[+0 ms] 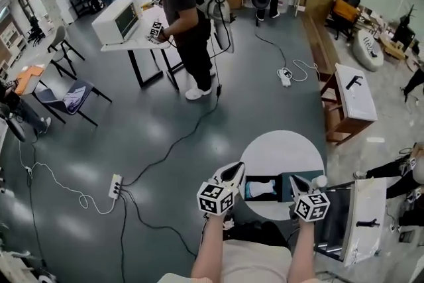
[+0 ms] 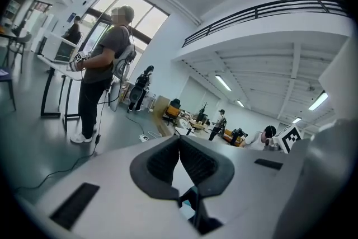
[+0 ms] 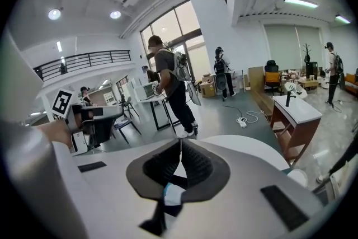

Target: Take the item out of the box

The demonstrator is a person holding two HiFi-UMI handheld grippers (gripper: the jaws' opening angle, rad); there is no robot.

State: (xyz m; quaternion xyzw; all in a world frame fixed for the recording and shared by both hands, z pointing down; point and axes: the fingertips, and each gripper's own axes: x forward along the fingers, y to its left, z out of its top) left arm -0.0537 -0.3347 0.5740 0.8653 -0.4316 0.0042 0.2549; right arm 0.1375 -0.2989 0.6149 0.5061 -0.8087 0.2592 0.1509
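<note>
Grippers first: in the head view, your left gripper (image 1: 233, 173) and right gripper (image 1: 298, 183) hang low over the round white table (image 1: 281, 146). They sit on either side of the open dark box (image 1: 265, 178), and the pale item (image 1: 260, 190) lies inside it. In the left gripper view, your jaws meet at the tips with nothing between them. In the right gripper view, the jaws are likewise closed and empty, with the item glimpsed beneath. Nothing is lifted yet, so you have the whole job ahead: open up, reach in, grasp, raise.

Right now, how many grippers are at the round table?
2: left gripper at the left rim of the table, right gripper over its right side, the box between them. None seems hidden.
</note>
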